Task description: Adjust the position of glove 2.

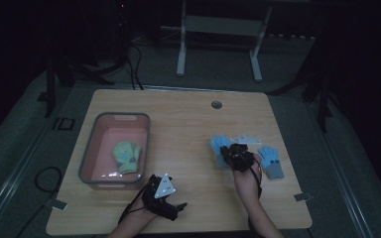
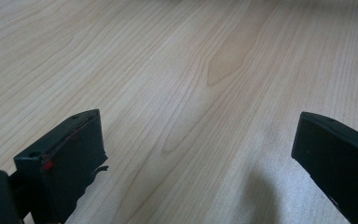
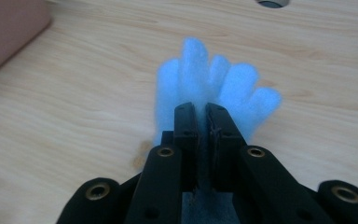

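Two black jaws of the right gripper (image 3: pixel 203 112) clamped on a fuzzy blue glove (image 3: pixel 214 88), palm hidden beneath them, second blue glove (image 1: pixel 271 162) just beside, left gripper (image 2: pixel 196 154) spread over bare wood-grain table (image 2: pixel 191 70).

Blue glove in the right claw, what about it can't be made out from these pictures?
- High view: the right claw covers the middle of the held blue glove.
- Right claw view: the jaws hide the glove's cuff; its fingers are blurred.
- Second blue glove: its dark markings are too small to read.
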Demonstrator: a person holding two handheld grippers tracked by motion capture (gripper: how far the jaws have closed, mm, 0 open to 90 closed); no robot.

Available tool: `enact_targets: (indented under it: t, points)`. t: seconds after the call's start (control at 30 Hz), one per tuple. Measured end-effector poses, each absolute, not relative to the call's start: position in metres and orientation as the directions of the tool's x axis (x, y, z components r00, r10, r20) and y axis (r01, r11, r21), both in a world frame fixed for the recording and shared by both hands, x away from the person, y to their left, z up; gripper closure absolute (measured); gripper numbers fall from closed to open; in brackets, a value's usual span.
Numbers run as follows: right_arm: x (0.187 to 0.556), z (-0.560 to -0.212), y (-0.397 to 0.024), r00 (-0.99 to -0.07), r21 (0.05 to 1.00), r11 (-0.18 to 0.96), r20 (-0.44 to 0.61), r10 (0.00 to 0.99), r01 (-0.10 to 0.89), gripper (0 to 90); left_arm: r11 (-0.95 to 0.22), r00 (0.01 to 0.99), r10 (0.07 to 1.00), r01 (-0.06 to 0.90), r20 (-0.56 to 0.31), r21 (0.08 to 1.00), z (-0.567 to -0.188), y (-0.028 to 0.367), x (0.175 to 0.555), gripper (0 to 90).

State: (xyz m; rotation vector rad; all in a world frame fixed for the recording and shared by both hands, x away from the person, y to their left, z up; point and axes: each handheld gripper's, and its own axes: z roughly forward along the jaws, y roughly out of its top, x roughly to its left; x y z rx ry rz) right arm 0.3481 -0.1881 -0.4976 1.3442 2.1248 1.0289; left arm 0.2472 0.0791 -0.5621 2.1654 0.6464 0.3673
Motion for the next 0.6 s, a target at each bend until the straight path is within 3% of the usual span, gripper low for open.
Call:
enact_targets:
  t: [0.27,0.6]
  points:
    - [0.319,-0.51,-0.161,-0.417,0.773,0.232,0.047,0.908,0.591,83.6,-0.526,0.826,0.562,0.316,0.045,0.79,-0.562,0.078,0.247,2.8]
    - [0.316,-0.54,-0.146,-0.399,0.735,0.223,0.07,0.914,0.64,82.5,-0.525,0.828,0.559,0.316,0.04,0.791,-0.562,0.079,0.247,2.8]
